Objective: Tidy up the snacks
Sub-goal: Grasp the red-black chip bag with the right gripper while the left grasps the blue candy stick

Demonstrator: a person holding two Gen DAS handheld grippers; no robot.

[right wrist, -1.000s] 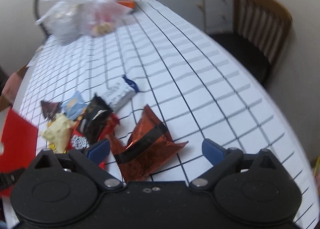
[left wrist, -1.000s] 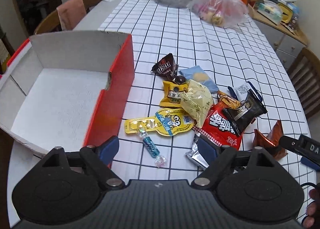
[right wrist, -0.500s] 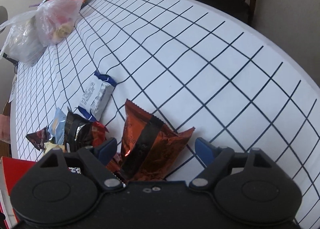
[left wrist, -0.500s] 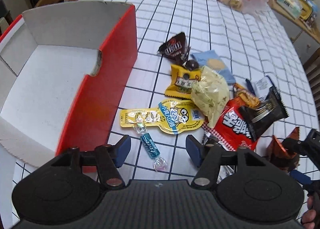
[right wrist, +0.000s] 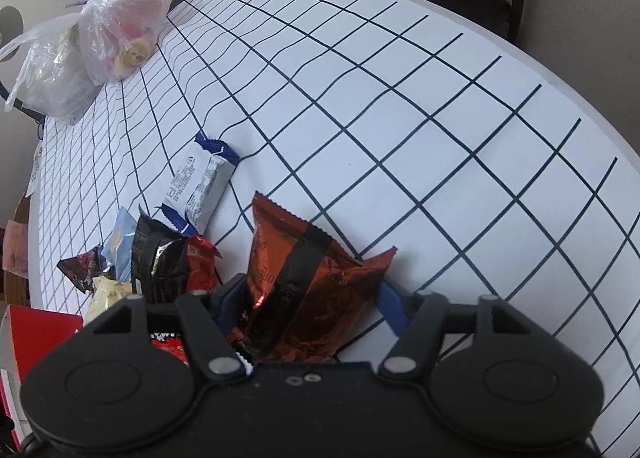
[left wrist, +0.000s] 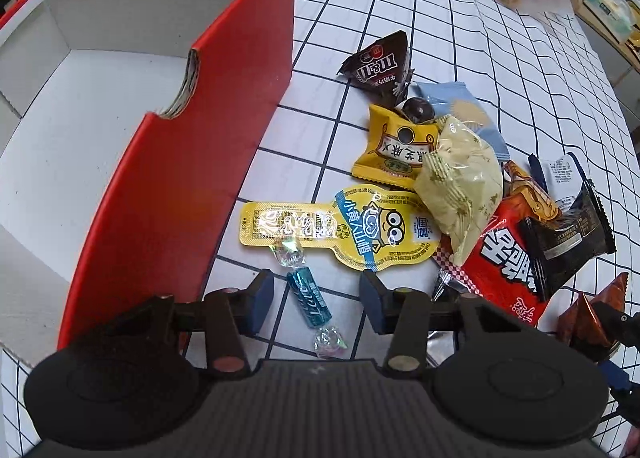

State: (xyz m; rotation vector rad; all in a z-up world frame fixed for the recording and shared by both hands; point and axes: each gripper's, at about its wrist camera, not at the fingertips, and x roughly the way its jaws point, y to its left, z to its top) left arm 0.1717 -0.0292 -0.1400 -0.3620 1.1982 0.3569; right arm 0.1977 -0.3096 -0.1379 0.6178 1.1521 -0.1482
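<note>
Left view blue candy [left wrist: 309, 299], right view copper packet [right wrist: 304, 290]

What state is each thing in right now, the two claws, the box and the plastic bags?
Left claw: open, straddling the blue twist candy, not gripping it.
Right claw: closing around the copper-red snack packet; a firm grip cannot be told.
Red box: open, nothing visible inside.
Plastic bags: bunched at the top, contents inside.
M&M's packet: lying flat, looks sealed.
</note>
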